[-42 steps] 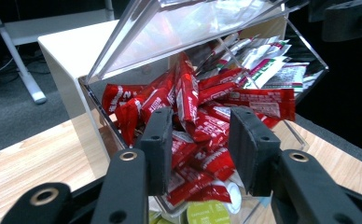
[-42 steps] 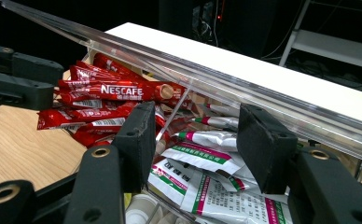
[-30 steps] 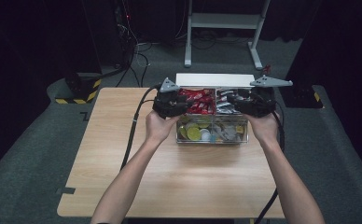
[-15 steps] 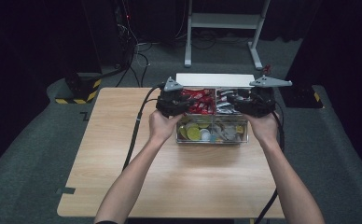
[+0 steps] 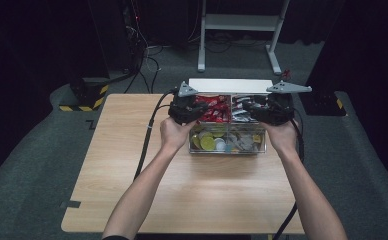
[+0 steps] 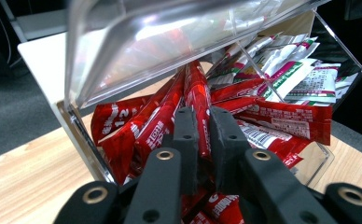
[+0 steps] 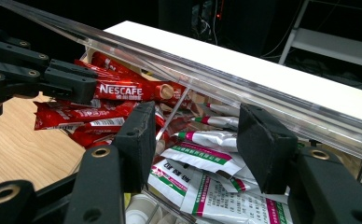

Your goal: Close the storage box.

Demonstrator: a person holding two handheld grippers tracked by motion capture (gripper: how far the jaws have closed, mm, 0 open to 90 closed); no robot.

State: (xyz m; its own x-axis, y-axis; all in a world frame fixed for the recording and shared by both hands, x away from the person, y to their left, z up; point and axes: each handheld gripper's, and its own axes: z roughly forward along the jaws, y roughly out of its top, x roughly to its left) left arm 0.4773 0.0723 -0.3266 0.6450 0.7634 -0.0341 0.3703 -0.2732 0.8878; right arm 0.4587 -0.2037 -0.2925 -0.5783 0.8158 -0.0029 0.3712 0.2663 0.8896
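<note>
L gripper (image 6: pixel 202 116): jaws have just been closing and are now nearly together, w/ one red sachet (image 6: pixel 195 88) pinched between the pads. The right gripper view confirms it: the black jaws clamp the end of a red Nescafe stick. That stick lies among the other red sachets (image 6: pixel 146 135), back-left compartment of the clear box (image 6: pixel 79 140), not lifted out.

R gripper (image 7: pixel 200 126): jaws stand well apart, nothing visibly pressed between the pads. It sits at the back-right compartment, over the white-green sachets (image 7: pixel 202 158). The clear lid (image 7: pixel 179 60) is swung up, and its edge runs just above the R jaw tips. Can't tell if it rests on them or on sth else.

Further out: box sits at the far-middle of the wood table (image 5: pixel 207 195). Front compartments hold yellow round pieces (image 5: pixel 207 143) and other small bits, too small to ID. White board (image 5: pixel 230 85) lies right behind the box.

Progress, as I judge it:
- Done: lid up, box reachable, one red stick gripped.
- Left: pull the stick clear of the pile w/o dragging neighbours along, then set it down somewhere. No sachet lies on the table outside the box, so approx. early stage.
- Lid presumably needs closing at the end.
</note>
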